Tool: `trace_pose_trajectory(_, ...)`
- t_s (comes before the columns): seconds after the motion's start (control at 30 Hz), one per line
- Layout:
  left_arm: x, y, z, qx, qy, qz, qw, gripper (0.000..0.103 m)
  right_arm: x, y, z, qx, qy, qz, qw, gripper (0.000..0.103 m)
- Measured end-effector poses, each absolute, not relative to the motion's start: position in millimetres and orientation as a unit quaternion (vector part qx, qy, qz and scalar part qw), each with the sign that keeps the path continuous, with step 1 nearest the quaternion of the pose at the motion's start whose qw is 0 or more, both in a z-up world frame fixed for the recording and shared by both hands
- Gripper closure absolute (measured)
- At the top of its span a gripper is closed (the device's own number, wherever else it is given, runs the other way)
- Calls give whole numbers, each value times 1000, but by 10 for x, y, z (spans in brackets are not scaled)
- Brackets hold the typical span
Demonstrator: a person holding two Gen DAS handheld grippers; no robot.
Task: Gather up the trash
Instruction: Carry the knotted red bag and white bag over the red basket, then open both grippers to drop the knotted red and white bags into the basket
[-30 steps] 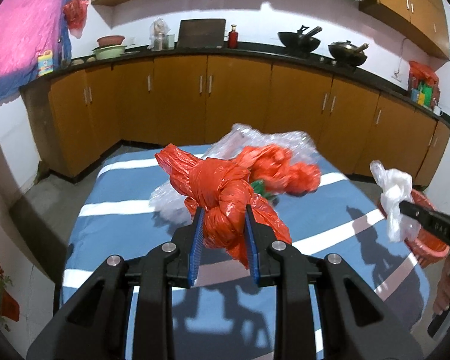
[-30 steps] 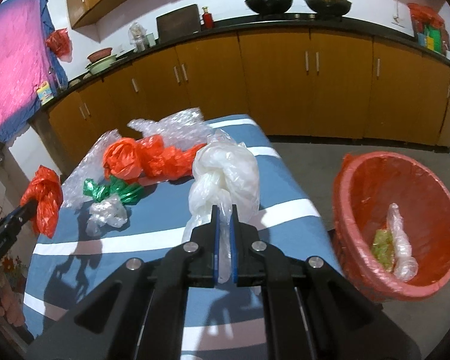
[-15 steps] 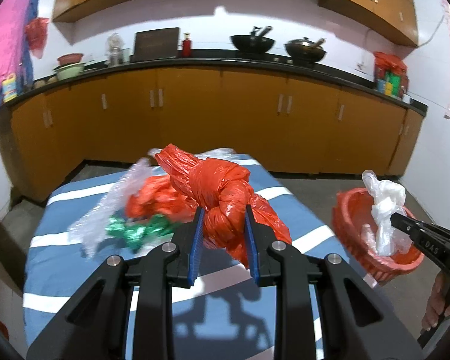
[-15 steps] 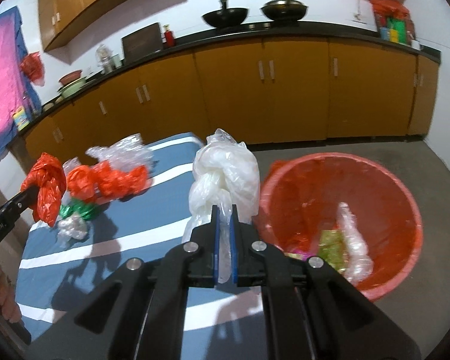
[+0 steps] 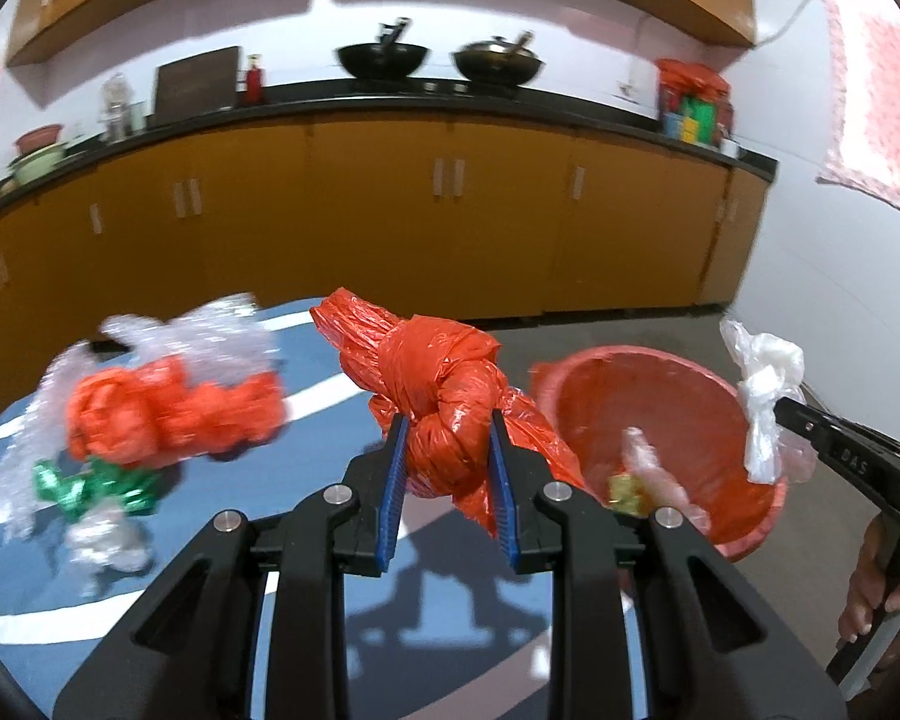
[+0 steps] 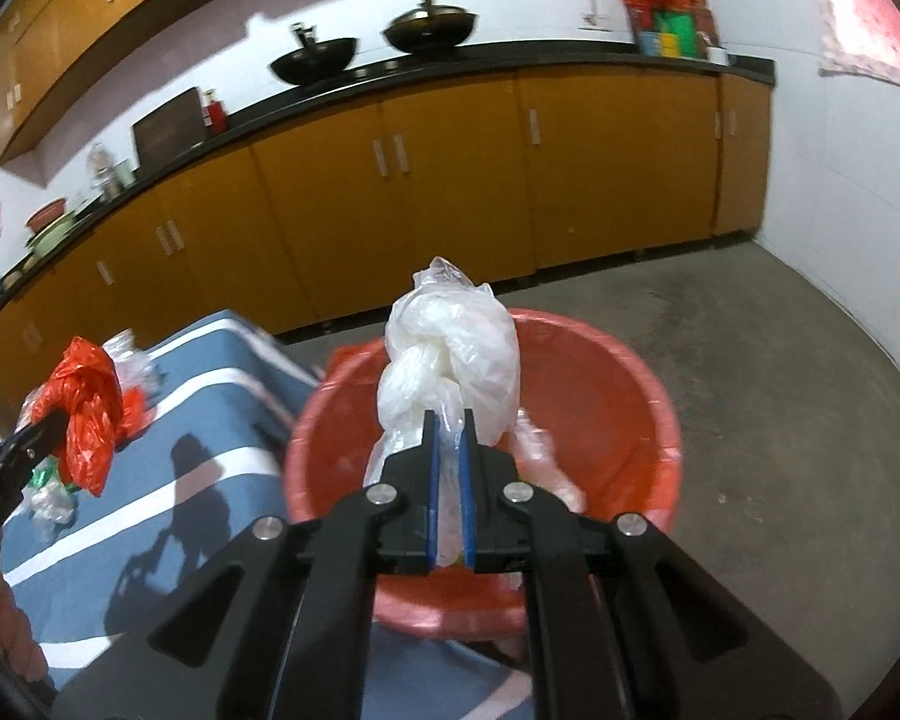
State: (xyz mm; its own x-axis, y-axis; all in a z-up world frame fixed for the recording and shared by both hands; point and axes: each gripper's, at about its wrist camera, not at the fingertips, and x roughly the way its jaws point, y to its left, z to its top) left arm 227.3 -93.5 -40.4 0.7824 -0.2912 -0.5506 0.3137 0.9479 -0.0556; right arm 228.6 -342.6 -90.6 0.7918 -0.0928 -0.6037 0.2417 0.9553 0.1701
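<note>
My left gripper [image 5: 444, 426] is shut on a knotted red plastic bag [image 5: 432, 378], held above the blue striped table [image 5: 306, 396] near its right end. My right gripper [image 6: 448, 420] is shut on a knotted white plastic bag [image 6: 450, 354], which hangs over the open red bin [image 6: 630, 408]. In the left wrist view the bin [image 5: 678, 396] stands on the floor right of the table, with some wrappers inside, and the white bag [image 5: 762, 396] shows at the right. The red bag [image 6: 87, 408] appears at the left in the right wrist view.
More trash lies on the table: red bags [image 5: 168, 414], clear bubble wrap [image 5: 198, 330], a green foil piece [image 5: 90, 486] and a small clear wrapper [image 5: 108, 540]. Orange kitchen cabinets [image 5: 450, 222] run along the back wall. Grey floor [image 6: 780, 372] lies right of the bin. A hand [image 5: 876, 576] holds the right tool.
Both grippers have swung right with their bags. The red bin has come into view ahead, and the white bag now hangs over it instead of over the table.
</note>
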Motion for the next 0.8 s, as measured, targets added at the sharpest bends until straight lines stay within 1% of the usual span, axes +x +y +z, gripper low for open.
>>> trace_pose_trajectory(0.27,2432,-1602,-537,47,297,-209,930,77,2356,-3799,-1042,134,312,-111,934,96)
trace_pose_trajectory(0.57,2569,-2131,-676,68,310,-242,917,77,2430,-3995,-1140,153,309,-112,932,96)
trace_pose_trajectory(0.63,2599,-2229,-720,74,316,-249,912,76,2451,-4008,-1163,156,309,-108,932,95)
trace_pose_trajectory(0.67,2612,-2262,-740,76,319,-249,911,76,2452,-4024,-1175,158,309,-106,932,91)
trace_pose_trajectory(0.7,2620,-2293,-766,78,321,-247,911,73,2466,-4031,-1200,159,311,-106,931,90)
trace_pose_trajectory(0.73,2617,-2311,-785,78,323,-247,910,66,2451,-4037,-1218,159,313,-106,930,89)
trace_pose_trajectory(0.77,2630,-2324,-808,79,327,-245,909,60,2459,-4057,-1226,161,315,-105,930,82)
trace_pose_trajectory(0.8,2636,-2325,-819,79,328,-241,910,51,2444,-4065,-1244,161,314,-105,930,74)
